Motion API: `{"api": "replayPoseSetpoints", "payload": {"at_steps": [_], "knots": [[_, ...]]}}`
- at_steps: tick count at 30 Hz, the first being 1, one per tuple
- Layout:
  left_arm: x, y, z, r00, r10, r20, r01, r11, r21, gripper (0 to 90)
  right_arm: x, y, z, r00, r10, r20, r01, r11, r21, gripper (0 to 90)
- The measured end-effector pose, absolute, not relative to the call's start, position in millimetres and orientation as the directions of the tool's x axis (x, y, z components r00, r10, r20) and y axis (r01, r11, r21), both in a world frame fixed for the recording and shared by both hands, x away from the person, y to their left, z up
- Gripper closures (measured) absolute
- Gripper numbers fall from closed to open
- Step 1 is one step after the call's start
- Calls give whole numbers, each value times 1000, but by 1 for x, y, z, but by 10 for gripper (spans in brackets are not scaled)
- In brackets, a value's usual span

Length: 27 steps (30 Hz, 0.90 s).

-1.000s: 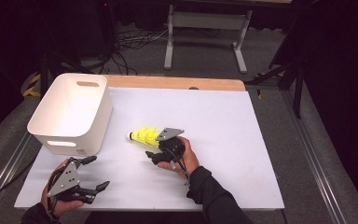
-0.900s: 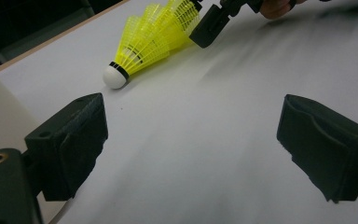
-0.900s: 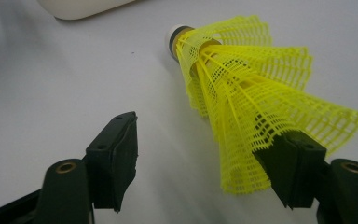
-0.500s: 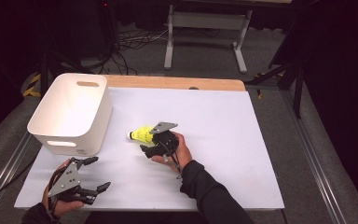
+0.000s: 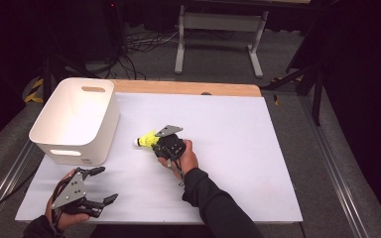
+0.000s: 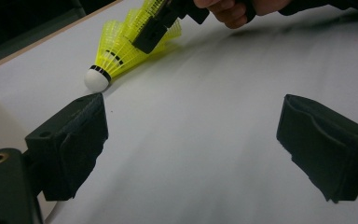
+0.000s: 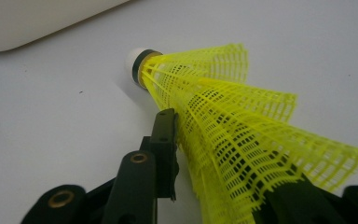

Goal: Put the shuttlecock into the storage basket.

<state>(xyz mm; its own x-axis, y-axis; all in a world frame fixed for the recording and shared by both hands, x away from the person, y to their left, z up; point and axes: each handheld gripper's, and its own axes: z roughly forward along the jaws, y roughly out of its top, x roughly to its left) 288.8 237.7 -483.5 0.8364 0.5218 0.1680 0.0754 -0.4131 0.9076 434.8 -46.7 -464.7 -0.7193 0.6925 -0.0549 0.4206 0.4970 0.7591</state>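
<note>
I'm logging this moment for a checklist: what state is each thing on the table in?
Yellow mesh plastic shuttlecocks, nested: lying on their side, white cork tip toward the bin.
White plastic bin: upright, open-topped, nothing seen inside.
Right gripper: jaws have just been closing, shut on the shuttlecock skirts.
Left gripper: open, holding nothing, near the table's front edge.

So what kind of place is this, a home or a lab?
Most likely a lab or recording workspace, not a home. The table has a plain white sheet over a wooden top and holds just a white bin and a shuttlecock. Behind it, loose cables lie on grey carpet beside a metal stand, with dark surroundings.
</note>
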Motion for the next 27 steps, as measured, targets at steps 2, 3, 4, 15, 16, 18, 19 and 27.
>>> {"api": "replayPoseSetpoints", "payload": {"at_steps": [2, 3, 4, 15, 16, 18, 19, 27], "knots": [[289, 238, -483, 835, 521, 175, 71, -418, 905, 95, 435, -47, -464, -722, 690, -55, 418, 497, 760, 727], [289, 238, -484, 835, 522, 174, 73, -418, 905, 95, 435, -46, -464, -727, 684, -58, 410, 500, 763, 779], [289, 238, -484, 835, 523, 172, 75, -417, 906, 95, 434, -45, -464, -731, 680, -60, 407, 505, 762, 788], [290, 237, -484, 832, 526, 175, 79, -426, 901, 95, 429, -49, -456, -748, 660, -68, 378, 507, 775, 796], [290, 236, -484, 833, 525, 173, 81, -425, 901, 95, 428, -49, -456, -750, 658, -66, 375, 506, 777, 796], [289, 236, -484, 833, 525, 173, 81, -425, 901, 95, 426, -50, -454, -753, 654, -77, 363, 510, 780, 796], [290, 236, -484, 833, 526, 171, 83, -425, 901, 95, 425, -51, -453, -754, 652, -84, 356, 513, 781, 796], [290, 235, -484, 831, 525, 184, 79, -439, 895, 95, 415, -60, -445, -763, 640, -94, 325, 505, 800, 795]]}}
